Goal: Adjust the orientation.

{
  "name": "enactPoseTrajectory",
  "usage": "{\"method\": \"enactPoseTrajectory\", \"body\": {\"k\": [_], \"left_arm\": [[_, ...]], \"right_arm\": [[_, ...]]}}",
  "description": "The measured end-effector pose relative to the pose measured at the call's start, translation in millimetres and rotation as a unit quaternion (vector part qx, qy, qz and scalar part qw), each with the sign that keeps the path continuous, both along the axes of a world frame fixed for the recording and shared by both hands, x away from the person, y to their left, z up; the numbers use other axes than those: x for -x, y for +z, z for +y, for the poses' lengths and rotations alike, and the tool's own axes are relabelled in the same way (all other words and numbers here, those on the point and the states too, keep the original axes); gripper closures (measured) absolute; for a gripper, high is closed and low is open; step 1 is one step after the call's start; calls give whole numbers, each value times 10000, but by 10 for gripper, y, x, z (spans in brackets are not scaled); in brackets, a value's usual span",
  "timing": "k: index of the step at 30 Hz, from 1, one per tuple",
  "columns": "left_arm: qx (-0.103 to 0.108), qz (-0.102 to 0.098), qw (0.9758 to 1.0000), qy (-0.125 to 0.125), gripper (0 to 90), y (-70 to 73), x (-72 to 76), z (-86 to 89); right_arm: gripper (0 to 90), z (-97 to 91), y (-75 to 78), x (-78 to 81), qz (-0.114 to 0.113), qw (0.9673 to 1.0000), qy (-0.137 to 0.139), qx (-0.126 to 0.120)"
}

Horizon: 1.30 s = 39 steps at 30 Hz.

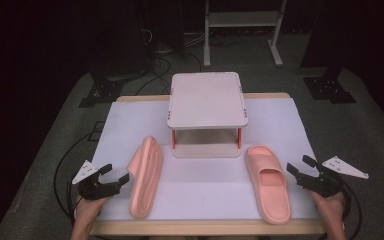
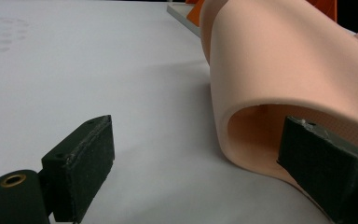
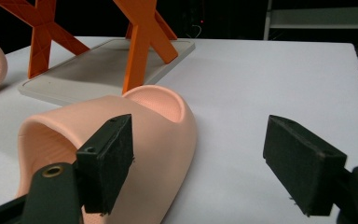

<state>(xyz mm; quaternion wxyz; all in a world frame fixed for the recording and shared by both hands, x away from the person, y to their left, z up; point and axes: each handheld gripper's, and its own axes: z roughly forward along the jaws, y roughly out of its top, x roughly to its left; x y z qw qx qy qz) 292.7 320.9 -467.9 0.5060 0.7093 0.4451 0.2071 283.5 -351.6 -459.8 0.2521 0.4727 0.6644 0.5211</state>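
Two pink slide slippers lie on the white table cover. The left slipper rests on its side, and my left gripper stands open just left of it. In the left gripper view the left slipper's strap opening faces the jaws; the left gripper holds nothing, its right pad in front of the strap's edge. The right slipper sits sole-down. My right gripper is open just right of it. In the right gripper view the right gripper is empty, its left pad in front of the slipper.
A small two-tier shelf with white trays and orange legs stands at the table's middle back; its lower tray and an orange leg lie beyond the right slipper. Cables trail on the floor. A white frame stands behind the table.
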Motion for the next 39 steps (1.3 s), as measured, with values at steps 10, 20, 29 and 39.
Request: {"method": "enactPoseTrajectory", "body": {"k": [10,20,29,39], "left_arm": [[-13,2,10000,-86,104,-8,-6,-55],[-197,69,9994,-269,121,-15,-37,-177],[-231,148,9991,-328,144,-20,-91,-263],[-279,251,9981,-485,227,-32,-159,-356]], "right_arm": [[233,-18,3,22,-5,10000,-21,2],[227,-13,25,43,-71,10000,-5,-2],[225,-14,31,54,-86,10000,5,-10],[221,-2,34,61,-111,9999,42,-22]]}}
